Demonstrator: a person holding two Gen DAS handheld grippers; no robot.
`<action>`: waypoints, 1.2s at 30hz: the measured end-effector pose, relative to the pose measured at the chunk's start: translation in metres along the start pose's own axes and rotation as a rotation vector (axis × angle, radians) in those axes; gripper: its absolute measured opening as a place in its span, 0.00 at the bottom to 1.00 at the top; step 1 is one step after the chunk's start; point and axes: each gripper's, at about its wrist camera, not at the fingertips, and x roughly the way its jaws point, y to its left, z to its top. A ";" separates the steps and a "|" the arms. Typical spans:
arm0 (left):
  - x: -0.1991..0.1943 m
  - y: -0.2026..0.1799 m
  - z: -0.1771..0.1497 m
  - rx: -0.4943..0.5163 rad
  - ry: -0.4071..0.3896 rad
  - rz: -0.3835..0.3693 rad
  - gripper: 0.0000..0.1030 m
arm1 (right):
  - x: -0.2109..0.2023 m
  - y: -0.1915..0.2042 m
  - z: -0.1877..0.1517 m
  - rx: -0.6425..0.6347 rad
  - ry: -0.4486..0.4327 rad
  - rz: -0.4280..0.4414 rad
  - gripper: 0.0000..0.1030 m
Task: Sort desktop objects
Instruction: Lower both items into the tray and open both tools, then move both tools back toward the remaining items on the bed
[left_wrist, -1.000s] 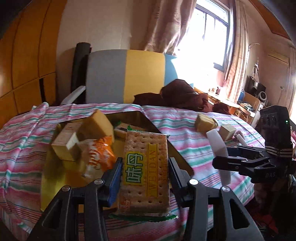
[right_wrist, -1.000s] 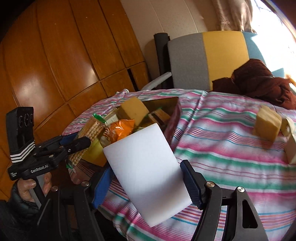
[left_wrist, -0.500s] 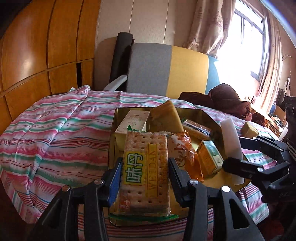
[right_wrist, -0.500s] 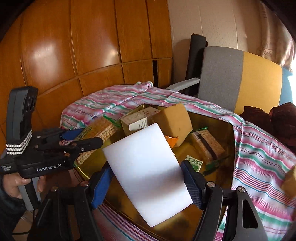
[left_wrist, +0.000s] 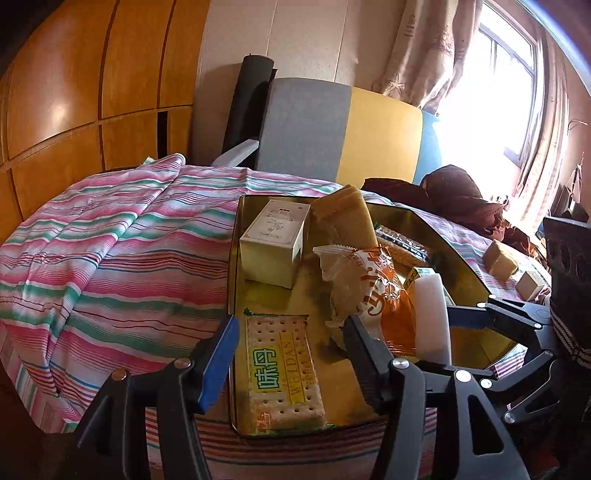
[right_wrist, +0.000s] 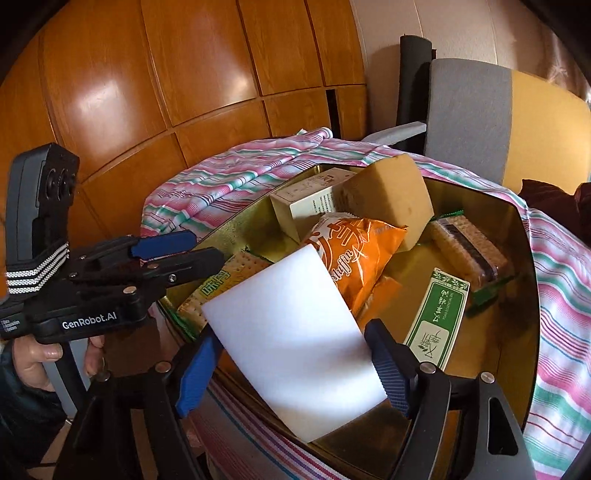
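Lying flat in the near corner of the gold tray (left_wrist: 233, 280), the cracker packet (left_wrist: 282, 373) sits between the left gripper's (left_wrist: 291, 365) blue-padded fingers (left_wrist: 218, 363), with a gap on either side; those jaws stand apart and grip nothing. Over the same tray, the right gripper (right_wrist: 295, 363) has its jaws clamped on a white foam block (right_wrist: 295, 332), which hangs tilted above the tray's near edge, just beside the cracker packet.

Deeper in the tray, an orange snack bag (right_wrist: 354, 254) leans across the middle. Behind it stand a pale carton (left_wrist: 273, 242) and a tan sponge block (right_wrist: 391, 195) propped against each other at the tray's far side. A green-and-white box (right_wrist: 439, 317) lies toward the tray's right side, and a wrapped sandwich-biscuit pack (right_wrist: 469, 251) rests beyond it.

The tray sits on a striped cloth (left_wrist: 110, 236). Well to the right of the tray, a yellowish block (left_wrist: 500, 258) and a smaller pale cube (left_wrist: 530, 284) rest on that cloth. A person's hand (right_wrist: 40, 354) wraps the left gripper's handle.
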 end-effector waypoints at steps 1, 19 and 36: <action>-0.002 0.001 -0.001 -0.011 -0.008 -0.004 0.58 | 0.000 -0.001 -0.001 0.010 -0.001 0.014 0.78; -0.014 0.002 -0.010 -0.064 -0.024 -0.028 0.59 | 0.000 0.004 0.000 0.105 -0.034 0.112 0.90; -0.024 0.011 -0.010 -0.103 -0.060 -0.025 0.59 | -0.019 -0.011 -0.012 0.175 -0.087 0.116 0.88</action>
